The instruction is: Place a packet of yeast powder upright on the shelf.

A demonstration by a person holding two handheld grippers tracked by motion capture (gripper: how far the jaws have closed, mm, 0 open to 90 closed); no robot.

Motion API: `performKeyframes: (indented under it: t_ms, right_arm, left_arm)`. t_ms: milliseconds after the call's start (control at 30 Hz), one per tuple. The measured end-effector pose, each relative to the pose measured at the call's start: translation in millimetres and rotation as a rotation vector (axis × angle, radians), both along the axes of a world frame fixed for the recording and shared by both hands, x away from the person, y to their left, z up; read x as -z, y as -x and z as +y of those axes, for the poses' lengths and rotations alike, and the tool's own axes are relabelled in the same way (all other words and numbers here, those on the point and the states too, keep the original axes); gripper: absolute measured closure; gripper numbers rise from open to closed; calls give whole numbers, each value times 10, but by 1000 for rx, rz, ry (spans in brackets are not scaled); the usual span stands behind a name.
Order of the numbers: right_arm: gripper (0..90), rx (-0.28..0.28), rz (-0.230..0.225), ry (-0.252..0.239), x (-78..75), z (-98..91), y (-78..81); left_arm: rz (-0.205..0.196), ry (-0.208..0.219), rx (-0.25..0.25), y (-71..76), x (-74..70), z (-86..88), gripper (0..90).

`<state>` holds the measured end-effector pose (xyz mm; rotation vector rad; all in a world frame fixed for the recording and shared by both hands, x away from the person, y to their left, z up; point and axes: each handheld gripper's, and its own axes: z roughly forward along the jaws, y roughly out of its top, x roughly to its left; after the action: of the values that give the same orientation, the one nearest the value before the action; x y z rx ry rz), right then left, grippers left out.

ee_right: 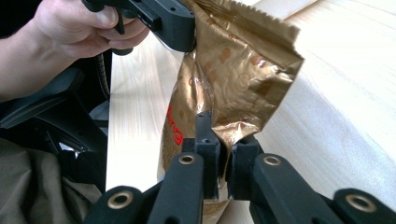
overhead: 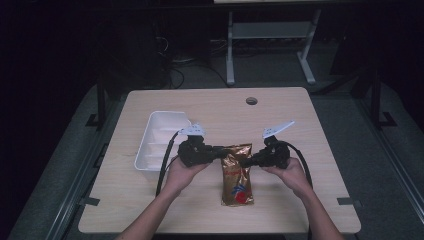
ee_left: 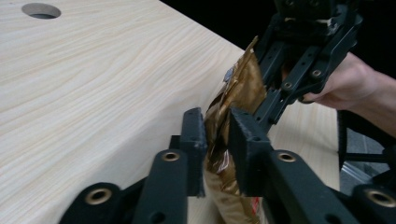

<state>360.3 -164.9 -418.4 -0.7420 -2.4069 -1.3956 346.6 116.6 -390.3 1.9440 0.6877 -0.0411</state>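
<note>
your left gripper point(ee_left: 215, 140) and right gripper point(ee_right: 223, 140) each pinch the crinkled gold foil snack bag point(overhead: 237, 172) at mid-frame; its red print is too small to read.

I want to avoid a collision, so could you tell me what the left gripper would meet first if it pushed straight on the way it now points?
The left gripper already has the gold snack bag between its jaws. Pushed straight on, it would likely run along the foil into the right gripper, clamped on the bag's opposite edge; depth is hard to judge.
</note>
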Motion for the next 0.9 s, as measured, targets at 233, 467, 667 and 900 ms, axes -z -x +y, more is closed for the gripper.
performKeyframes:
  t_ms: [233,467,667,900]
  right_arm:
    - [878,28,-7,-8,-49,-90,23]
    - [886,78,-45,13,-213,-228,27]
    - [890,134,-82,21,-383,-358,7]
    - [891,187,-113,39,-527,-421,-36]
  left_arm:
    - [-16,-26,-1,47,8,46,632]
    - [-68,-66,21,160,-8,35,576]
    - [-112,-109,43,290,17,40,520]
    - [-150,-144,54,421,92,86,455]
